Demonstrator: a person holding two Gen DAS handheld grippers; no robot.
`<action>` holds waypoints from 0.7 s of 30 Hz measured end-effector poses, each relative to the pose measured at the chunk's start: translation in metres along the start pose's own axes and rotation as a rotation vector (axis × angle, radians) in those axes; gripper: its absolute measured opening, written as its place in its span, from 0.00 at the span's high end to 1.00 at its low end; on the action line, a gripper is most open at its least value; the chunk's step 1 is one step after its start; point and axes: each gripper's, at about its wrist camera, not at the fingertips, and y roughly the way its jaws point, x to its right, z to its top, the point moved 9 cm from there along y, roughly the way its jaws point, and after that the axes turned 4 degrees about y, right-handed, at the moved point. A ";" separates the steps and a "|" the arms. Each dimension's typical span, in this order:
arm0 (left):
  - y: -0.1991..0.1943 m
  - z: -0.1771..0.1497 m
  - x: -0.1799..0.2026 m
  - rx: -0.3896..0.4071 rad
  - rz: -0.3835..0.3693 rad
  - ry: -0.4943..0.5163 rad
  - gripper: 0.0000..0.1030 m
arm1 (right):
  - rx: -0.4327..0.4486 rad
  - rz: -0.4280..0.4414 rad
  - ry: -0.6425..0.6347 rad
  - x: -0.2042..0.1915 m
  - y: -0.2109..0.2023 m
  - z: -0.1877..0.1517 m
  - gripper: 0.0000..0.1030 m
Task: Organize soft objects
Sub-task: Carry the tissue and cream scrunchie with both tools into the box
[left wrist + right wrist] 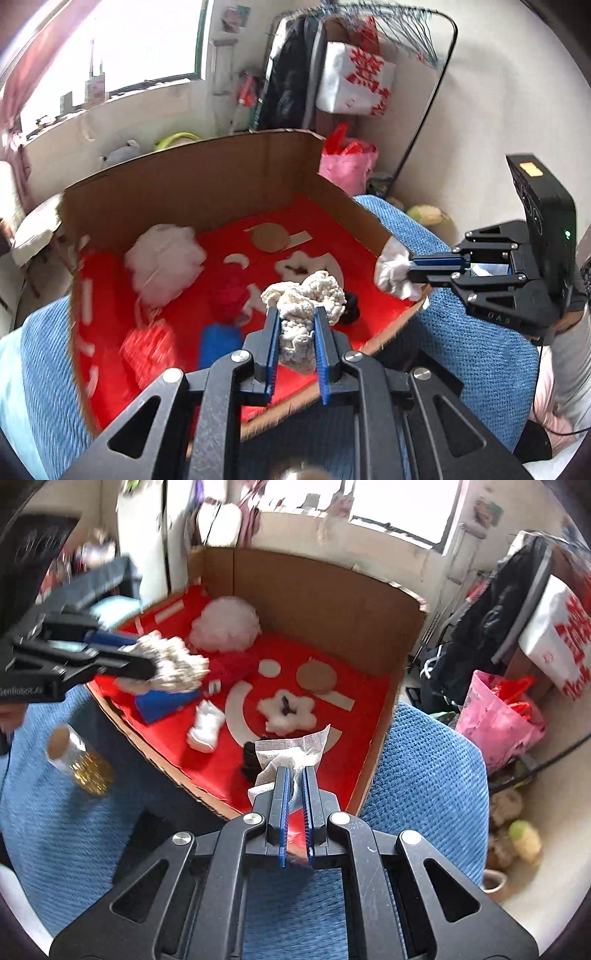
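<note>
On a blue blanket (436, 775) a red-lined box (258, 177) is sitting, already holding a white puff (164, 258), a red knit (231, 291) and other soft bits. We are bringing two more over it: our left tongs (295, 312) are clamped on cream yarn (306, 291), our right tongs (294, 771) on gauze (291, 747). Both are not yet dropped in.

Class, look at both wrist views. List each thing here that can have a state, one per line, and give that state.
Left gripper: jaws shut on the cream knitted cloth.
Right gripper: jaws shut on the white gauze pad.
Cardboard box: open, red-lined.
White pouf: lying inside the box.
Blue cloth: lying inside the box.
Glass jar: lying tilted on the blue cover, outside the box.
</note>
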 end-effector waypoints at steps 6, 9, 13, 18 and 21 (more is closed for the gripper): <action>0.046 0.014 0.002 -0.106 -0.025 0.033 0.82 | -0.142 -0.052 -0.118 -0.001 0.024 0.001 0.94; 0.063 0.015 0.002 -0.146 -0.027 0.032 0.82 | -0.193 -0.068 -0.154 -0.002 0.031 0.001 0.94; 0.084 0.010 -0.002 -0.197 -0.024 0.030 0.82 | -0.258 -0.092 -0.198 -0.004 0.041 0.000 0.94; 0.096 0.007 -0.004 -0.231 -0.037 0.013 0.82 | -0.317 -0.107 -0.222 -0.003 0.054 -0.002 0.94; 0.098 0.010 -0.006 -0.232 -0.034 0.013 0.82 | -0.342 -0.118 -0.232 -0.003 0.060 -0.003 0.94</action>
